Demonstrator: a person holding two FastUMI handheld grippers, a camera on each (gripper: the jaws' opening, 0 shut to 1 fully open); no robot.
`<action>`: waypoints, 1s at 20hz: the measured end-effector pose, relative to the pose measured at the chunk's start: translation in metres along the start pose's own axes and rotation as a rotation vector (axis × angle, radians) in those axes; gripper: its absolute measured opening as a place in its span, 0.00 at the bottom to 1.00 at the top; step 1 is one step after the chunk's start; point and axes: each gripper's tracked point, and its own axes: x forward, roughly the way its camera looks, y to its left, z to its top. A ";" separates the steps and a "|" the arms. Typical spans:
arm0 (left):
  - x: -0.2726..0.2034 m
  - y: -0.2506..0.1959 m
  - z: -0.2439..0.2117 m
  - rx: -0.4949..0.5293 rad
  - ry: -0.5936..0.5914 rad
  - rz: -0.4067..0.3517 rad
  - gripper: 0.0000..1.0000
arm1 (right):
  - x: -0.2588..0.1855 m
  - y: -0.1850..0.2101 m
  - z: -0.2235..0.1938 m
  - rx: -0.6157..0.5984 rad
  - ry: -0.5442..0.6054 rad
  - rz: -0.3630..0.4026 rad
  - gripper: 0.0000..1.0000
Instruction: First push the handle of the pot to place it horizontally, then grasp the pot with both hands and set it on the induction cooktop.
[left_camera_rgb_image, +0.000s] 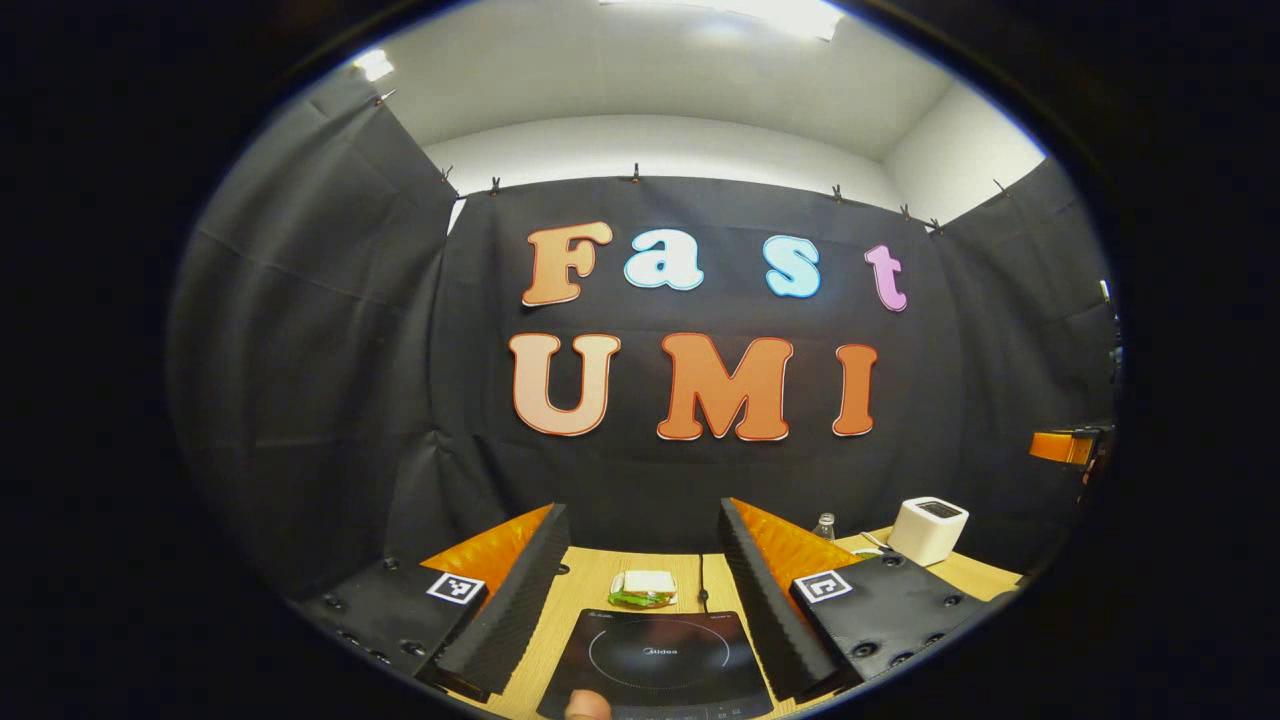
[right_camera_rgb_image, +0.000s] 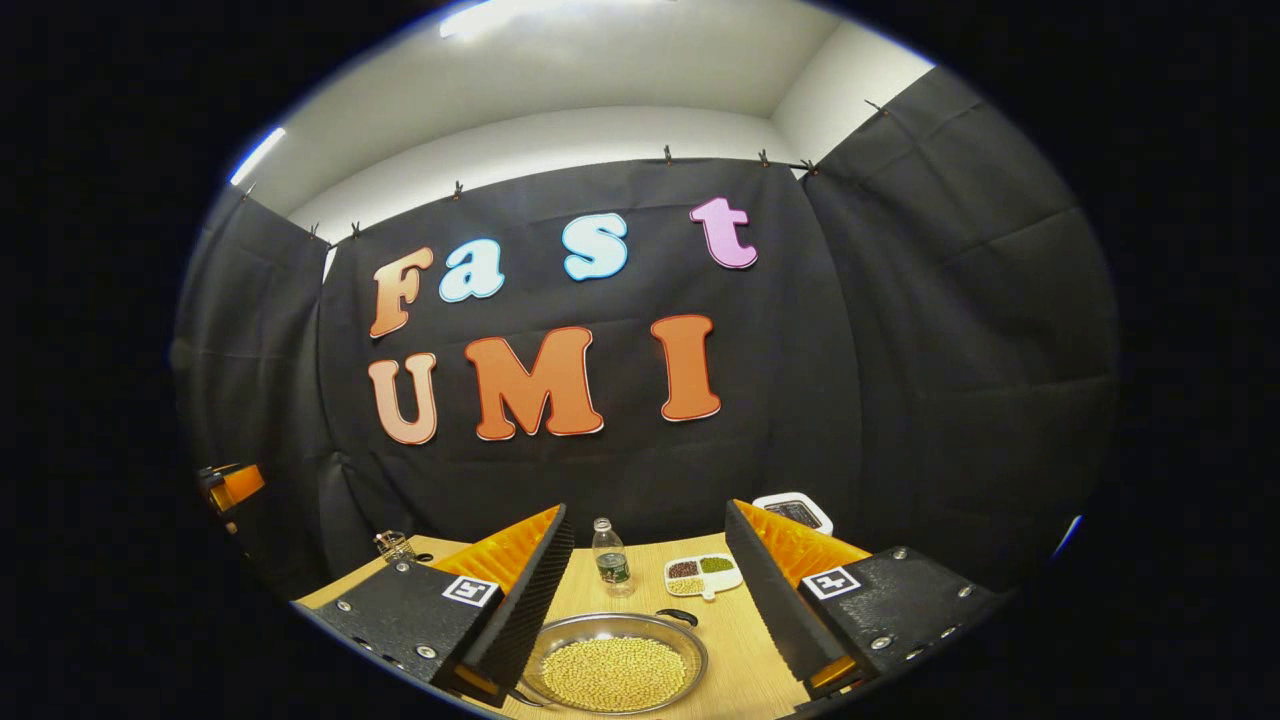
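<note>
In the right gripper view a shallow metal pot (right_camera_rgb_image: 612, 665) full of yellow beans sits on the wooden table, low between my fingers. A dark handle (right_camera_rgb_image: 678, 617) shows at its far right rim. My right gripper (right_camera_rgb_image: 648, 512) is open above the pot, touching nothing. The black induction cooktop (left_camera_rgb_image: 655, 660) lies flat on the table in the left gripper view. My left gripper (left_camera_rgb_image: 640, 515) hovers open over it with nothing between its fingers. A fingertip (left_camera_rgb_image: 588, 708) shows at the cooktop's near edge.
Behind the cooktop lie a sandwich (left_camera_rgb_image: 642, 588) and a cable; a white box (left_camera_rgb_image: 928, 530) and a small glass bottle (left_camera_rgb_image: 824, 525) stand to the right. Beyond the pot are a water bottle (right_camera_rgb_image: 609, 555), a divided dish of beans (right_camera_rgb_image: 703, 575) and a glass item (right_camera_rgb_image: 395, 545).
</note>
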 end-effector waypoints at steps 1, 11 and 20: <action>0.000 -0.001 0.000 0.001 0.001 -0.001 0.97 | 0.001 -0.001 -0.001 0.001 0.001 -0.001 0.95; 0.000 -0.001 -0.005 0.004 0.014 0.011 0.97 | 0.006 -0.007 -0.020 0.001 0.037 -0.001 0.91; -0.002 0.000 -0.009 -0.006 0.011 0.016 0.97 | 0.001 0.004 -0.066 -0.019 0.104 0.048 0.46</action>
